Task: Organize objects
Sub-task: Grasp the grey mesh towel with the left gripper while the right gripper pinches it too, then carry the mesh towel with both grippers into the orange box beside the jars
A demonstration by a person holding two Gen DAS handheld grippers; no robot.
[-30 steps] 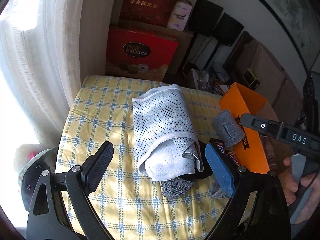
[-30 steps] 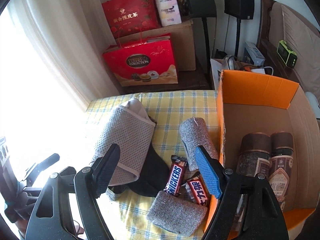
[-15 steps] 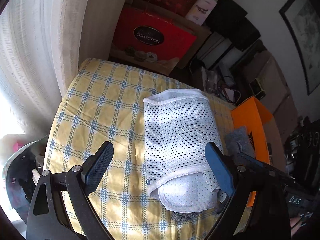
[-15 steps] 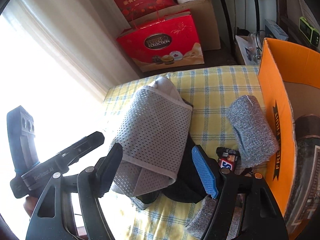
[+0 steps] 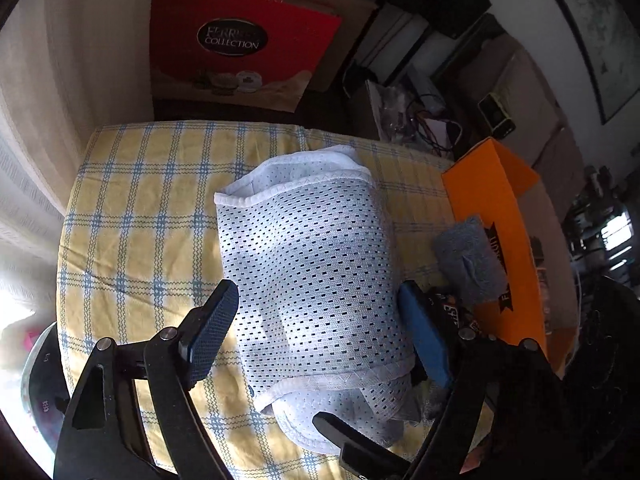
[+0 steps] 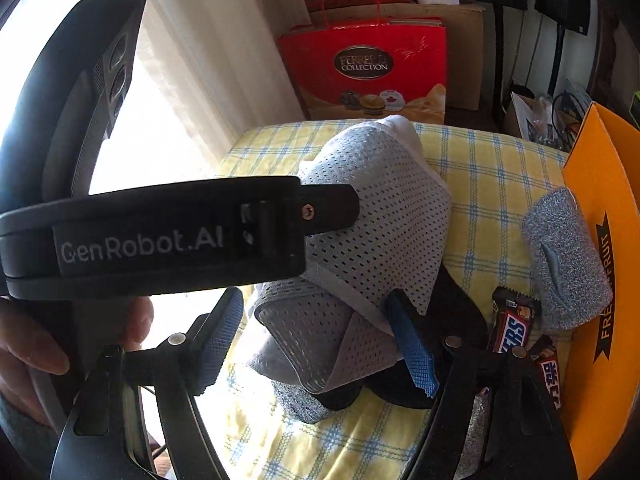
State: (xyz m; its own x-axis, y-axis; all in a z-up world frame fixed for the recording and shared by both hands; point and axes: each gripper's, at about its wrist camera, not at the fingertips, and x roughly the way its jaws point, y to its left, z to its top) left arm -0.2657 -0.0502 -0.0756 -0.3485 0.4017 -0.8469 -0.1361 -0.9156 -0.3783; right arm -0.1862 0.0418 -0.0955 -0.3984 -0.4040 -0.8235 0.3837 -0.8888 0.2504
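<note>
A white mesh garment (image 5: 316, 280) lies bundled on the yellow checked tablecloth (image 5: 140, 216), over dark clothing (image 6: 452, 312). My left gripper (image 5: 320, 332) is open, its jaws straddling the bundle's near part. My right gripper (image 6: 320, 340) is open too, jaws either side of the bundle's near end (image 6: 320, 336). A rolled grey cloth (image 6: 564, 260) lies against the orange cardboard box (image 6: 604, 240). Snickers bars (image 6: 512, 328) lie beside it. The left gripper's body crosses the right wrist view.
A red Ferrero gift bag (image 6: 368, 68) and brown cartons stand on the floor behind the table. Curtains (image 5: 60, 60) hang at the left. Cables and dark stands fill the back right. The orange box (image 5: 496, 216) sits at the table's right edge.
Both grippers have moved in over the mesh bundle, and their jaws now straddle it. The right gripper swung left, away from the box. Nothing has been gripped.
</note>
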